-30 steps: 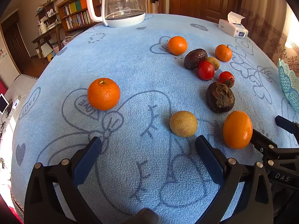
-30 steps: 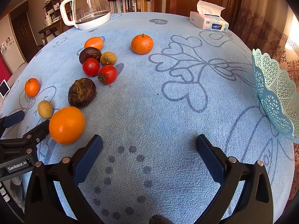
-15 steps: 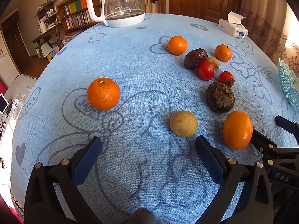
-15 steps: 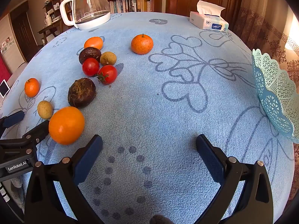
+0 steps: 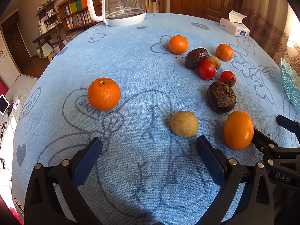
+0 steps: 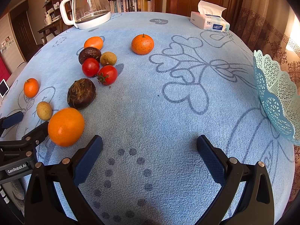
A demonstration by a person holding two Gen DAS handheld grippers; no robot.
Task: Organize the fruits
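Note:
Fruits lie scattered on a blue tablecloth (image 5: 131, 60). My left gripper (image 5: 149, 150) is open, low over the cloth, with a tan round fruit (image 5: 184, 124) just ahead of its right finger and a mandarin (image 5: 104, 93) ahead to the left. A large orange (image 6: 65, 127) lies between the two grippers, by a dark wrinkled fruit (image 6: 81, 93). Farther off are two tomatoes (image 6: 106, 74), another dark fruit (image 6: 89, 54) and more oranges (image 6: 142, 44). My right gripper (image 6: 149, 151) is open over bare cloth. A light-blue lattice basket (image 6: 277, 95) stands at the right edge.
A glass kettle (image 5: 121, 5) with a white handle stands at the far side of the table. A tissue box (image 6: 210, 23) sits at the far right. Bookshelves and a wooden door lie beyond the table. Bare cloth spreads between the fruit cluster and the basket.

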